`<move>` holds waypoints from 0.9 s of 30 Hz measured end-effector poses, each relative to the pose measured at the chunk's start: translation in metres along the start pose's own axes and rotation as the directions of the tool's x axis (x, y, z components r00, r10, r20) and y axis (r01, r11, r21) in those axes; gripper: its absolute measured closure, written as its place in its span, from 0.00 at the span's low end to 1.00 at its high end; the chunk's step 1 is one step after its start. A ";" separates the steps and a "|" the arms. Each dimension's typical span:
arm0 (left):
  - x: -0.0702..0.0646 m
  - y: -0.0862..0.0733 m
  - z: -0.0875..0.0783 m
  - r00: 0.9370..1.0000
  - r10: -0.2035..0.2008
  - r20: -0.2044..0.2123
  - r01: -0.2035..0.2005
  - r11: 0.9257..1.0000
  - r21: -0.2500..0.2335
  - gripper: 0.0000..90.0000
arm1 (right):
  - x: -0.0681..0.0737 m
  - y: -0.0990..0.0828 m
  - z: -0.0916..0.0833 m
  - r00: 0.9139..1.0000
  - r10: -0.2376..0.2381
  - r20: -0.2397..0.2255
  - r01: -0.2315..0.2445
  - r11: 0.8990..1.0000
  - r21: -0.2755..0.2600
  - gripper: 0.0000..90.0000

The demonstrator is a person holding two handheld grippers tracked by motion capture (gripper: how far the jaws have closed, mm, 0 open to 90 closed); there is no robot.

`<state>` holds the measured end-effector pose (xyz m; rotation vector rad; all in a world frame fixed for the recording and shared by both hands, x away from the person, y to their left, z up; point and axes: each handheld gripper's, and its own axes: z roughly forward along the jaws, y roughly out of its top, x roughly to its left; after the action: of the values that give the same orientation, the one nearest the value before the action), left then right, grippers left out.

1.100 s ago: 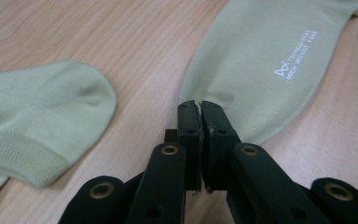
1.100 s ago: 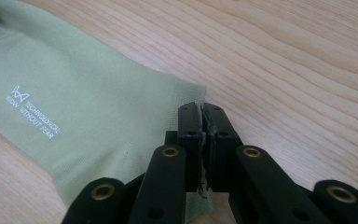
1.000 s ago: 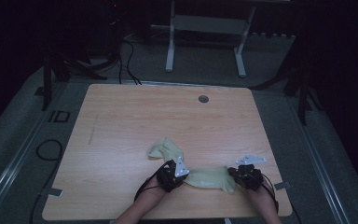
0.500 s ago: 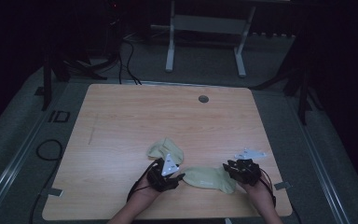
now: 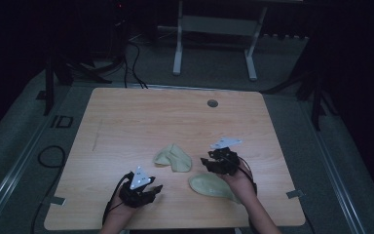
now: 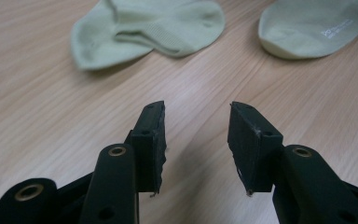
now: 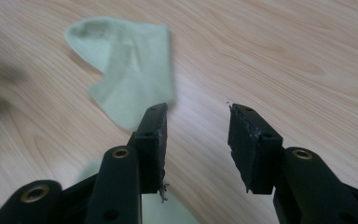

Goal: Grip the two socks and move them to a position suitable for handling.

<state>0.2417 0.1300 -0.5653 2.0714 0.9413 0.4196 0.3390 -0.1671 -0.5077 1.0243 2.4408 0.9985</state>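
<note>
On the near half of the wooden table (image 5: 126, 117) both pairs of tongs have just been opening, and now the left gripper (image 6: 196, 140) and the right gripper (image 7: 196, 144) each sit spread with nothing between the jaws, whereas a second ago they were both clamped on the ends of the flat sock (image 5: 212, 185). That sock now lies let go by the front edge, partly under the right hand (image 5: 238, 178), with the crumpled sock (image 5: 174, 157) just beyond it toward the middle. The room's pretty dim, but my guess is the first sock counts as laid out and the crumpled one's up next.
</note>
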 end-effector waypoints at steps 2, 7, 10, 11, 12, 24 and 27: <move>0.002 -0.004 -0.004 1.000 -0.003 0.000 0.003 1.000 -0.010 0.62 | 0.008 0.008 0.012 1.000 -0.003 -0.014 0.003 1.000 0.009 0.61; 0.000 -0.014 -0.010 1.000 -0.004 -0.013 0.004 1.000 -0.015 0.54 | 0.030 0.022 0.045 0.999 -0.030 -0.043 0.031 0.999 0.043 0.57; -0.002 -0.017 -0.013 1.000 -0.004 -0.017 0.004 1.000 -0.012 0.44 | 0.042 0.030 0.062 0.998 -0.043 -0.042 0.045 0.998 0.053 0.56; -0.002 -0.017 -0.013 1.000 -0.002 -0.013 0.002 1.000 -0.011 0.39 | 0.046 0.032 0.069 0.998 -0.043 -0.045 0.046 0.997 0.057 0.55; -0.003 -0.017 -0.013 1.000 0.002 -0.017 -0.002 1.000 -0.009 0.33 | 0.048 0.034 0.075 0.998 -0.045 -0.042 0.048 0.997 0.065 0.54; -0.002 -0.019 -0.012 1.000 0.002 -0.015 -0.002 1.000 -0.004 0.11 | 0.061 0.058 0.124 0.997 -0.075 -0.009 0.076 0.989 0.125 0.48; -0.001 -0.020 -0.012 1.000 -0.008 -0.018 0.008 1.000 -0.006 0.10 | 0.066 0.057 0.123 0.996 -0.087 -0.003 0.087 0.990 0.115 0.70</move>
<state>0.2251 0.1437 -0.5736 2.0615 0.9576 0.4375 0.3850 -0.0319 -0.5551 0.9447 2.5432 0.8379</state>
